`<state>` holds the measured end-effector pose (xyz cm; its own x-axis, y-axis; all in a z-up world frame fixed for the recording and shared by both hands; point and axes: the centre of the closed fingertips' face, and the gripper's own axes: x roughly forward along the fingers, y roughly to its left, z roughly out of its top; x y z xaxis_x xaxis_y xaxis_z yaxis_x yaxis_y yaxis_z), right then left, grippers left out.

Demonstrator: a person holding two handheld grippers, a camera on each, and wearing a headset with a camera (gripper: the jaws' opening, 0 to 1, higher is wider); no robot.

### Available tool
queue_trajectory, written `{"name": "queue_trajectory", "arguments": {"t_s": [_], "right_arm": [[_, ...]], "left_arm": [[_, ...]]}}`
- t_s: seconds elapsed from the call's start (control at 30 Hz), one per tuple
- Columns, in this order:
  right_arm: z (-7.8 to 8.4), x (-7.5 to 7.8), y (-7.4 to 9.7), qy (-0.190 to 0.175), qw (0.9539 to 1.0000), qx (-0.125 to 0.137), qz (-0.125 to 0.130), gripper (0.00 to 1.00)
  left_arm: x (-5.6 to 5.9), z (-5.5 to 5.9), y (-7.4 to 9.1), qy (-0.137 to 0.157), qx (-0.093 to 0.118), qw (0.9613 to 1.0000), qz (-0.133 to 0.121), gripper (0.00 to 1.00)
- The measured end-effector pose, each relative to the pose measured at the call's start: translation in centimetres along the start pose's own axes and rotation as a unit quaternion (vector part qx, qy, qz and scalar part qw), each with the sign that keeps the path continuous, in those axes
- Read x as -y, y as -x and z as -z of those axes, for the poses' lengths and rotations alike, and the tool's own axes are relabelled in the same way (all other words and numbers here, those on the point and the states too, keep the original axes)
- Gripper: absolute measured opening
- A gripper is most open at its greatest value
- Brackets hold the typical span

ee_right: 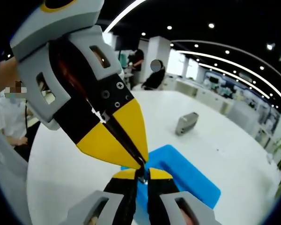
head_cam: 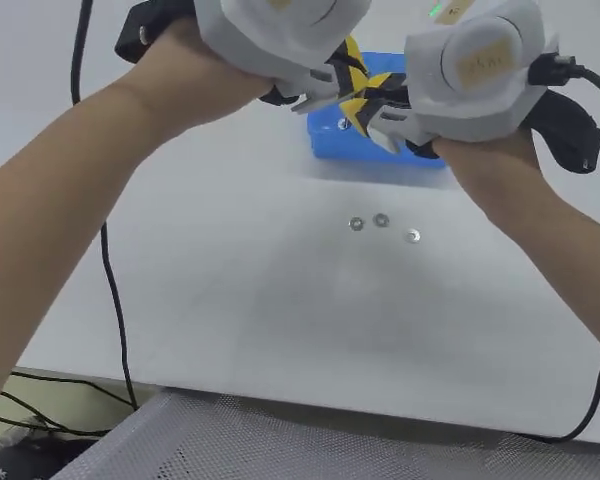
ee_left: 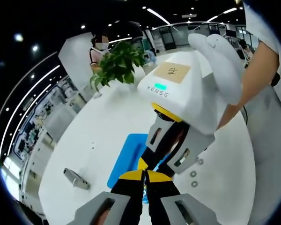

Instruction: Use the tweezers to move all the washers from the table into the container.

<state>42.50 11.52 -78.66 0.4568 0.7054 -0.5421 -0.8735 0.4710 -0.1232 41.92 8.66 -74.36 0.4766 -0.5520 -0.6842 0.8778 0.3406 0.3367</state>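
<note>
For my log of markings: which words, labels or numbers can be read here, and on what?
"XENSE", first letter unsure: on the white housing of the right gripper, in the left gripper view.
Tan label on the same housing: its print is too blurred to read.

The container [head_cam: 325,140] sits on the desk [head_cam: 280,310], toward its far side. Three washers [head_cam: 381,220] lie in a loose row on the desk just in front of it, the right one slightly nearer. The left gripper [head_cam: 358,85] and right gripper [head_cam: 373,108] meet tip to tip above the container. A cable [head_cam: 115,300] runs along the desk's left edge.
</note>
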Motion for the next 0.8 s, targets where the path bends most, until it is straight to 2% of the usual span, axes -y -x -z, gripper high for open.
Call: {"name": "queue_trajectory", "arguments": {"t_s": [0.23, 0.37, 0.5, 0.63, 0.8], "right_arm": [[1.0, -0.1, -1.1, -0.01, 0.9998, -0.015, -0.011, 0.03], [1.1, 0.2, -1.3, -0.013, 0.9998, -0.015, -0.01, 0.03], [1.1, 0.1, -1.2, -0.026, 0.9994, -0.014, -0.019, 0.04], [0.6, -0.4, -0.3, -0.033, 0.9992, -0.007, -0.019, 0.05], [-0.7, -1.0, 0.8, -0.005, 0.9999, 0.012, -0.01, 0.05]], "left_arm": [[0.3, 0.8, -0.8, 0.009, -0.006, 0.9999, 0.009, 0.0], [0.3, 0.7, -0.6, 0.013, -0.002, 0.9999, 0.01, 0.0], [0.6, 0.6, -0.2, 0.014, -0.007, 0.9998, 0.013, 0.0], [1.3, 0.0, 0.8, 0.012, -0.005, 0.9999, 0.011, 0.0], [1.6, -1.3, 2.5, -0.001, 0.003, 1.0, 0.004, 0.0]]}}
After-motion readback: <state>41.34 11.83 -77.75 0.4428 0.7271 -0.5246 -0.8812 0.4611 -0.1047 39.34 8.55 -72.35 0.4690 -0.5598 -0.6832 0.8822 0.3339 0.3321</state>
